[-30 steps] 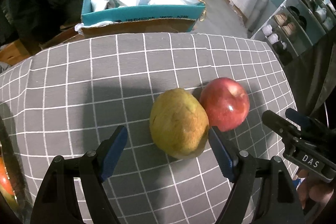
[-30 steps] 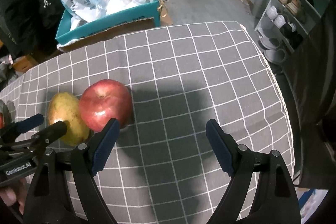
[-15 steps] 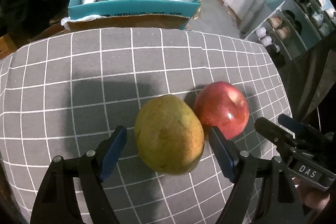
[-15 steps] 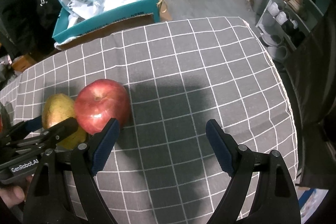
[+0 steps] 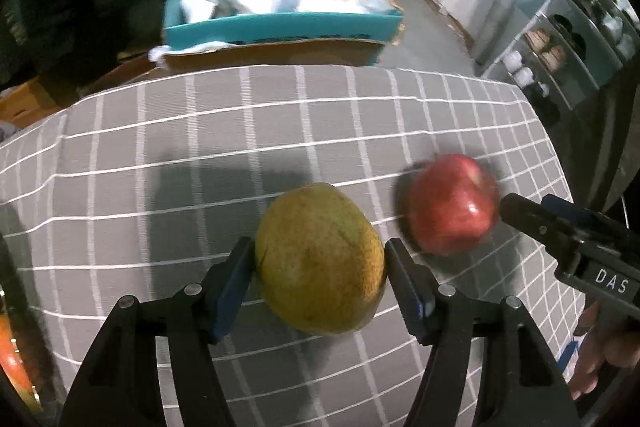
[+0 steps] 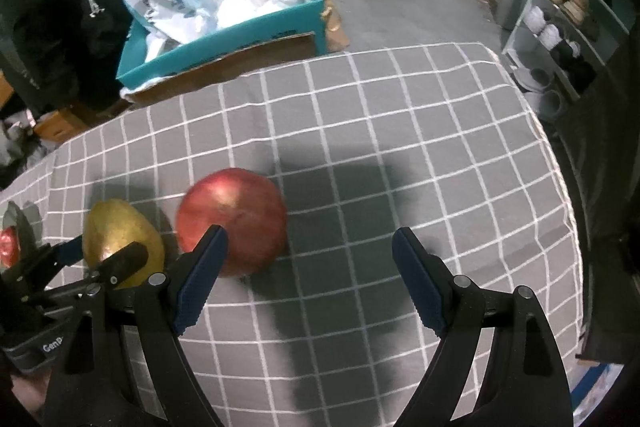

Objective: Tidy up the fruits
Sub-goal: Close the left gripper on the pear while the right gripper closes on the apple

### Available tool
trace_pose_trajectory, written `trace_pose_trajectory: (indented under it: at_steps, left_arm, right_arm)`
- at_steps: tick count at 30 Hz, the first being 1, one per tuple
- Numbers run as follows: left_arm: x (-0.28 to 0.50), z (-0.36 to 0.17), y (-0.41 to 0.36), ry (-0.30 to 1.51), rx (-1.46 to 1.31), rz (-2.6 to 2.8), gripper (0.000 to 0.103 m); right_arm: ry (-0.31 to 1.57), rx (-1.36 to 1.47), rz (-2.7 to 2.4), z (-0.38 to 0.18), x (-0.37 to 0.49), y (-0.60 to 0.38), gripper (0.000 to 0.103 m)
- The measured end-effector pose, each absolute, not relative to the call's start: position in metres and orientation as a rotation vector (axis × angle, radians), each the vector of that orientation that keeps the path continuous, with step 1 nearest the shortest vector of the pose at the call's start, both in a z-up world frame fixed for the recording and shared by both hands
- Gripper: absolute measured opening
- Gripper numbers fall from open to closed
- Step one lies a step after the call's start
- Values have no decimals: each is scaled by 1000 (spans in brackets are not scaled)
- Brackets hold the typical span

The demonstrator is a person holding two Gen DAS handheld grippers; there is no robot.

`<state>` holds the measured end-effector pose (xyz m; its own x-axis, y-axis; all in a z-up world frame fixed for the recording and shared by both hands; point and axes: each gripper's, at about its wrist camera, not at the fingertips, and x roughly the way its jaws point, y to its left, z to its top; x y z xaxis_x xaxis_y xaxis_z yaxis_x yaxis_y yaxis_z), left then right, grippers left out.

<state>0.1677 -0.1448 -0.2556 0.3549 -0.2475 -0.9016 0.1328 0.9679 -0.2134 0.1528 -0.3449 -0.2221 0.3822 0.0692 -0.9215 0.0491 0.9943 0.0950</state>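
The pear [image 5: 320,259] lies on the grey checked tablecloth [image 5: 200,155], squarely between the blue pads of the left gripper [image 5: 320,279], whose jaws are closing on it; each pad looks to be right at its flank, though I cannot say they are pressing yet. Its long axis seems to run away from the gripper and a little to one side, so the jaws are taking it across its width, which looks like the sensible way to pinch it. The red apple [image 6: 232,221] sits on the cloth just beside the pear, a small gap between them, on the side nearer the right gripper [image 6: 308,279]. That gripper stands spread wide and empty, the apple ahead of its left pad rather than centred between the two. A blue cardboard box [image 6: 224,39] sits beyond the table edge.
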Motion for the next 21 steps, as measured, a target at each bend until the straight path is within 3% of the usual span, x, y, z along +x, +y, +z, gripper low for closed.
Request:
trace_pose_trajectory:
  at_steps: [11,21]
  left_arm:
    - [166,-252,-111,1156,-93,-178,68]
    - [165,-251,-108,1152,-100,-185,68]
  right_arm:
    - [1174,96,93,-223,170,-312,84]
    - [1273,75,84,-263,179,-302,84]
